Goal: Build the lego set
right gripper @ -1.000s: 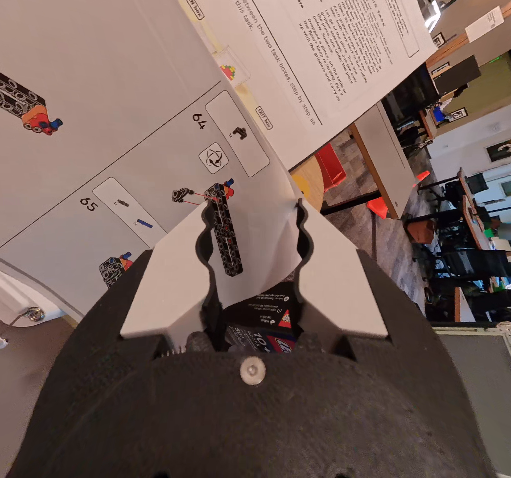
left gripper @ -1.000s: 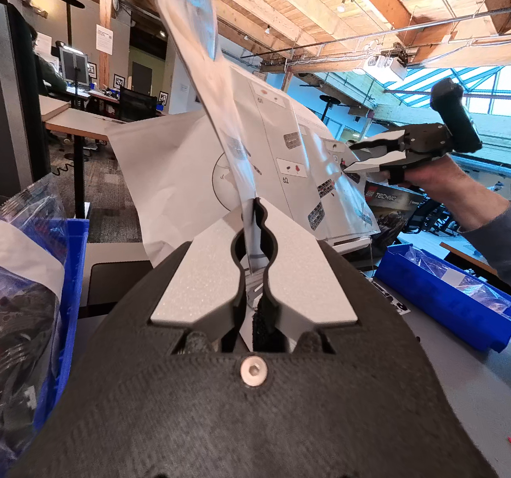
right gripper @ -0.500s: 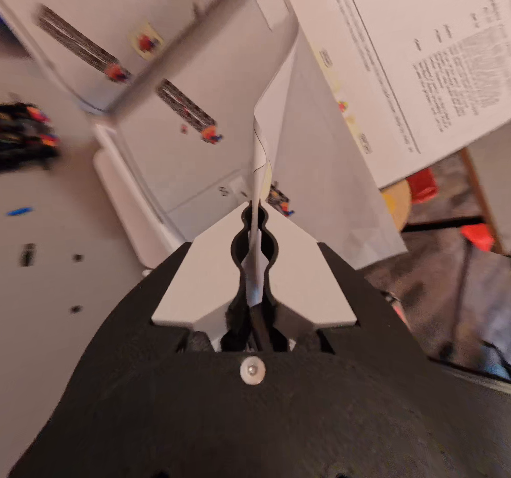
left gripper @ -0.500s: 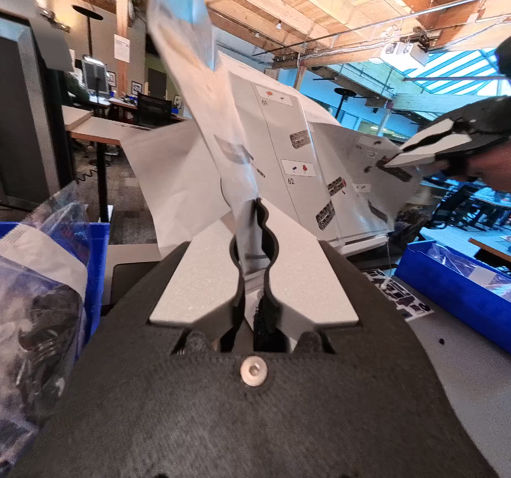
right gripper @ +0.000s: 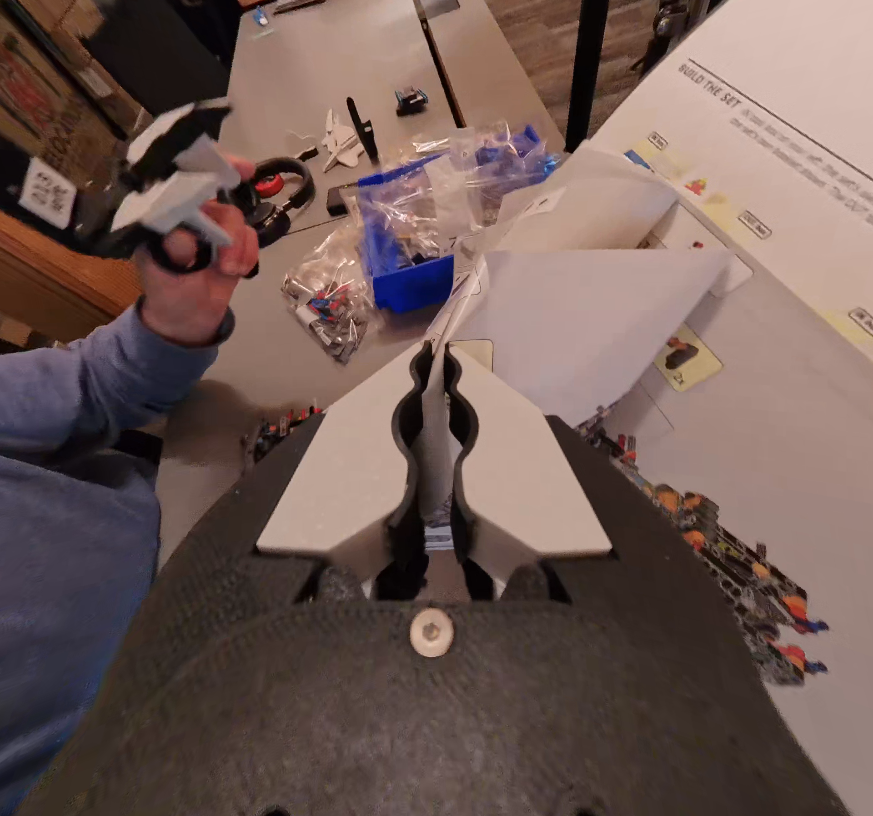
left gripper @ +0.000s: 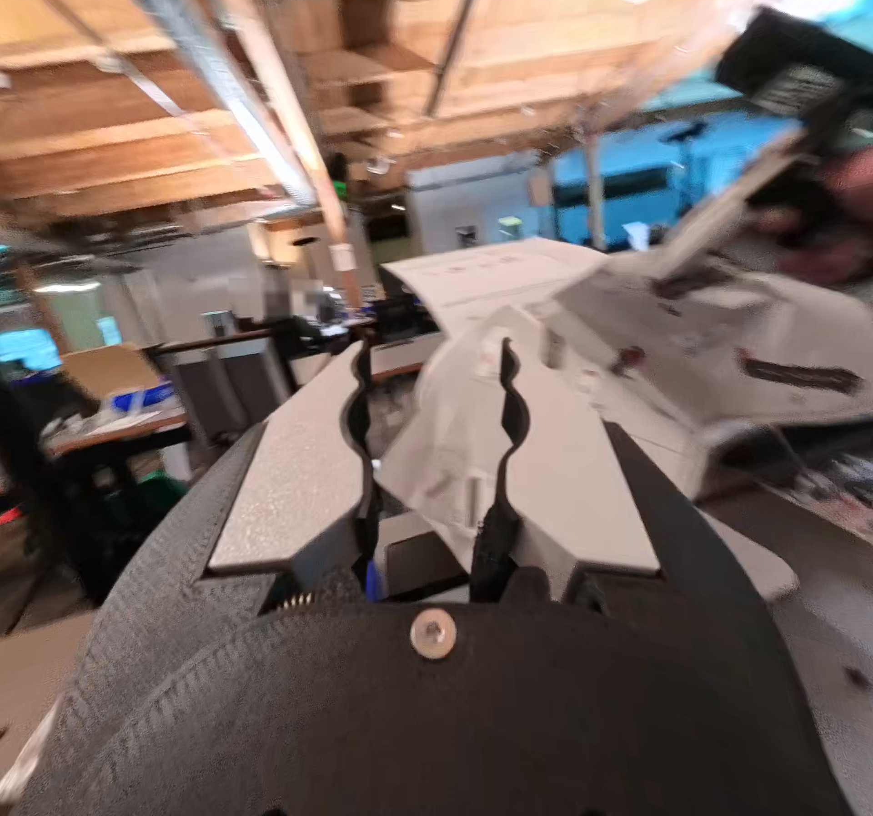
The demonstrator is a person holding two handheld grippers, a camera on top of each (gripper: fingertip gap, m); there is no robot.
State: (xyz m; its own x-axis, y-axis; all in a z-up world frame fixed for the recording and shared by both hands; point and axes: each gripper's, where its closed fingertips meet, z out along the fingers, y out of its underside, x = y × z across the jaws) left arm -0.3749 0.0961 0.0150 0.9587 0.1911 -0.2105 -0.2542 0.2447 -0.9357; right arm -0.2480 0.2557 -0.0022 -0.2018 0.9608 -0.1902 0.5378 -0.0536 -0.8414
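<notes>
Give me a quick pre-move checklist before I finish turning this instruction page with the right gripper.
1. Right gripper shut on the instruction page: ok, the sheet runs edge-on between the closed fingers.
2. Left gripper released: ok, jaws apart with nothing pinched, held off to the side in the right wrist view.
3. Page free of creases or tears: cannot tell, the left wrist view is motion-blurred.
4. Blue bin of part bags out of the page's sweep: not ok, it sits close behind the lifted sheet.
5. Partly built model undisturbed: ok, lying on the booklet at the right.
</notes>
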